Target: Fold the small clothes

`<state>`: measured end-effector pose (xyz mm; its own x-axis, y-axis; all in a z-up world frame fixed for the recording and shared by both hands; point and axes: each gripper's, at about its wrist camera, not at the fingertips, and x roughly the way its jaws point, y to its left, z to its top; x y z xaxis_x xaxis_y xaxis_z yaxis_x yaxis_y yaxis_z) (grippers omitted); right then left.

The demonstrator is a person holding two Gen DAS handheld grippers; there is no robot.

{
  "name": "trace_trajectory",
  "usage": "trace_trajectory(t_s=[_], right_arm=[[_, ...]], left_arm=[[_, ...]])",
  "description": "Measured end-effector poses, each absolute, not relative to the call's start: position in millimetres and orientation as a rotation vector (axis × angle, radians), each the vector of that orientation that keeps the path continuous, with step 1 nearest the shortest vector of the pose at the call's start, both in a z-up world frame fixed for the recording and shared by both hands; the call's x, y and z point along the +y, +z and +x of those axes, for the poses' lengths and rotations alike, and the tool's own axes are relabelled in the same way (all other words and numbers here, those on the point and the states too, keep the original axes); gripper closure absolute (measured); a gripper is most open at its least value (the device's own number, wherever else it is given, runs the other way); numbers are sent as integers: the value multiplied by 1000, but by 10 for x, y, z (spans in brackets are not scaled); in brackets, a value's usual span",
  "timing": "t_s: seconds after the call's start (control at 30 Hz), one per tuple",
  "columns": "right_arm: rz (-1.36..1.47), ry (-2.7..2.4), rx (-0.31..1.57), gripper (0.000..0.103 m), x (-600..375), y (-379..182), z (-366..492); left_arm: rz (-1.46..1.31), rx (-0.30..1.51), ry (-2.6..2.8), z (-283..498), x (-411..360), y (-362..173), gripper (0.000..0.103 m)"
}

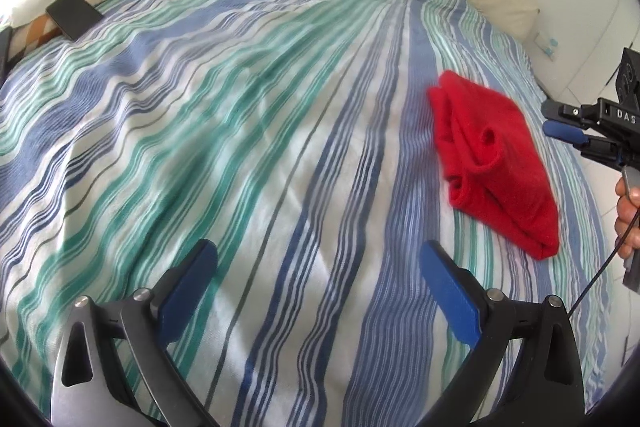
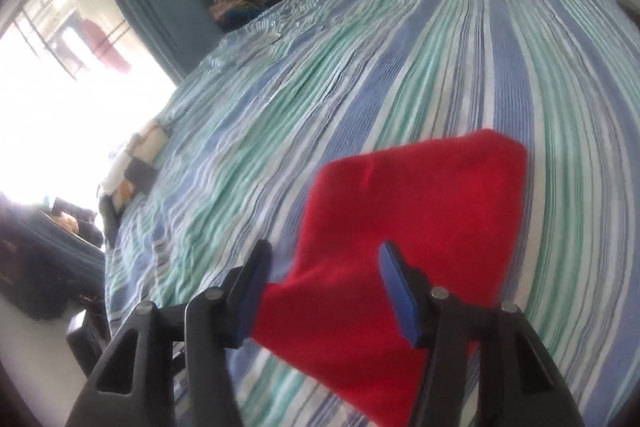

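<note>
Your left gripper (image 1: pixel 318 261) is hanging over bare striped bedspread (image 1: pixel 248 115) with its blue pads spread wide and nothing between them: released. Your right gripper (image 2: pixel 324 259) is pointing down at the red garment (image 2: pixel 404 223), its jaws standing apart. The cloth is showing in the gap between the pads, but neither pad is pressing on it, so this tool too is released. In the left wrist view your right hand (image 1: pixel 629 215) is showing at the right edge, holding that gripper's handle just beside the garment. The red garment is lying folded on the bedspread, toward the right side of the bed, with rolled edges facing your left gripper. A dark flat rectangular object (image 1: pixel 74 14) is resting on a patterned pillow (image 1: pixel 36 7) at the far left, well apart from the garment.
</note>
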<state>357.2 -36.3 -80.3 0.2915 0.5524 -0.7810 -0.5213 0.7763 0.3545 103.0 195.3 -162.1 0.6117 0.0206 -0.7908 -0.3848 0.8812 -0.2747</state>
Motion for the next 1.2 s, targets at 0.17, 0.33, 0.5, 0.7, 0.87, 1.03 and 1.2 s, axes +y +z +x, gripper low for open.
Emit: trace_trajectory(t_s=[0.17,0.33,0.5,0.7,0.87,1.03,1.2], right_arm=[[-174,795,1126,69,113,-1428,3174],[-412,754,1054,66,402,-1783,2780],[-241,740,951,60,-209,-1210,2618],[-223,577,1079,54,-848,-1581,2701],[-135,534,1064,44,-1155,-1662,2555],[-105,495,1027,40,-1431,-1571,2382],[-29,472,1016,31,-1692,-1482,2370]], left_arm=[[-409,914,245,1040,1885,-1679,2],[-377,938,250,1030,1847,-1727,2],[-360,938,237,1063,1797,-1712,2],[-337,958,244,1086,1732,-1769,2],[-332,975,248,1079,1734,-1810,2],[-324,985,245,1104,1698,-1817,2],[-561,898,21,1115,1746,-1535,1]])
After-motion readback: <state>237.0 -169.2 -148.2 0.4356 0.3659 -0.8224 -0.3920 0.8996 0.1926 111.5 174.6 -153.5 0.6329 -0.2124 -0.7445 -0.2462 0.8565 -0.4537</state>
